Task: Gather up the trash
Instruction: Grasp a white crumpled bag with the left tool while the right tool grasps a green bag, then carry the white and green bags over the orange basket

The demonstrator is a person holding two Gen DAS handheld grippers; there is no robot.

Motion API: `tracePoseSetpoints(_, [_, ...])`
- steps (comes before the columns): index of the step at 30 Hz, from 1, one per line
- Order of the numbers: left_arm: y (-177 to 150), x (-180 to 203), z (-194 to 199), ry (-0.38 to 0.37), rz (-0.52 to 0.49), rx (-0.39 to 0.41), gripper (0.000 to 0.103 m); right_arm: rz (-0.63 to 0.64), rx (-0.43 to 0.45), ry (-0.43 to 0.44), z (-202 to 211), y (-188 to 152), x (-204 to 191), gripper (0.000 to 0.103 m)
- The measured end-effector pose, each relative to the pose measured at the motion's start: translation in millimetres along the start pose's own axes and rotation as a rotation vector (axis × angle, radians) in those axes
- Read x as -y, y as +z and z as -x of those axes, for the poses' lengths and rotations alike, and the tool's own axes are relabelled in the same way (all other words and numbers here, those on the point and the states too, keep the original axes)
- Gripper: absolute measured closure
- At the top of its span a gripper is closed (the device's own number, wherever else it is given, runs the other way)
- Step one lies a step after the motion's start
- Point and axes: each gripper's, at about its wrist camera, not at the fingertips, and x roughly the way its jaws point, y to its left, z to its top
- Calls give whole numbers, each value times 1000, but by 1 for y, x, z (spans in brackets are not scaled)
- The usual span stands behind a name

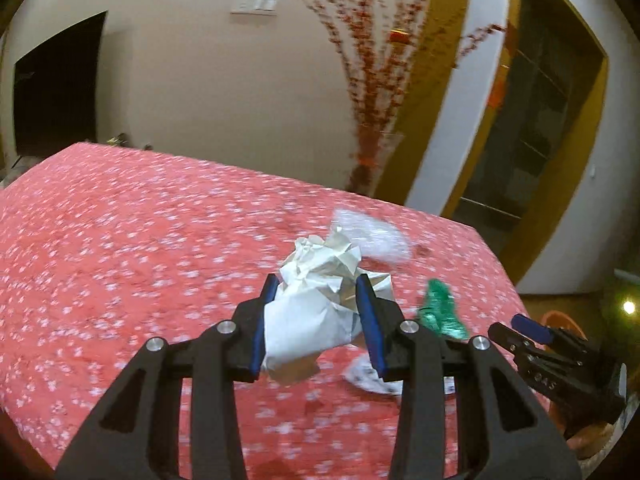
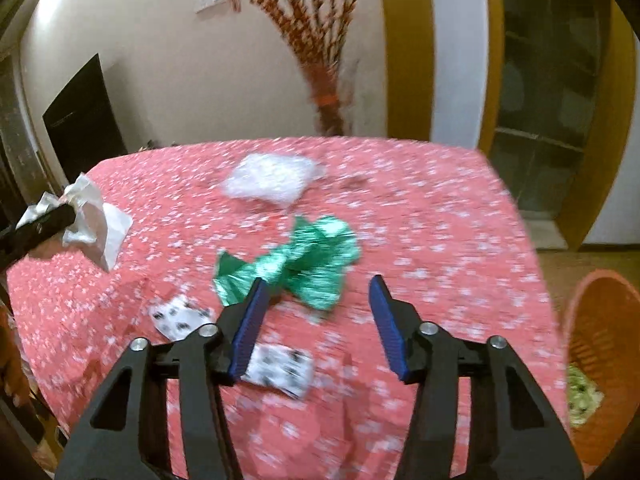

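A crumpled white paper wad [image 1: 308, 304] is pinched off the red cloth, while a crinkled green foil wrapper [image 2: 292, 264], a clear plastic clump [image 2: 272, 180] beyond it and two black-printed white scraps [image 2: 180, 316] lie flat nearby.

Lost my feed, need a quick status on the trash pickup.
Left gripper shut on crumpled white paper. Right gripper open, empty, above crumpled green foil wrapper. Orange plastic basket at table's right; path unobstructed.

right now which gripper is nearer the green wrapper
Right. The right gripper hangs open just short of the green wrapper, one finger overlapping its edge. The left gripper is off to the wrapper's left, shut on crumpled white paper.
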Motion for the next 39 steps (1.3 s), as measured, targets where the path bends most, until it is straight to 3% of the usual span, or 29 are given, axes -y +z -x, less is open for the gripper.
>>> tracePoseSetpoints(3, [0, -16, 1, 18, 31, -4, 64, -25, -38, 33, -22, 10, -12, 53])
tracePoseSetpoints(7, [-2, -30, 1, 35, 43, -9, 64, -24, -93, 14, -50, 18, -23, 56])
tracePoseSetpoints(12, [-3, -32, 0, 32, 37, -16, 64, -28, -183, 31, -72, 9, -18, 76])
tracePoseSetpoints(17, [-8, -21, -5, 11, 28, -29, 64, 10, -145, 3, -49, -2, -5, 82])
tracePoseSetpoints(23, [-15, 10, -9, -40, -9, -46, 64, -35, -51, -54, -4, -7, 32, 82])
tracePoseSetpoints(31, [-23, 70, -10, -133, -80, -59, 64, -31, 118, -263, 70, -26, 84, 81])
tracePoseSetpoints(39, [-40, 140, -12, -240, -163, -83, 64, -122, 193, -405, 121, -46, 139, 81])
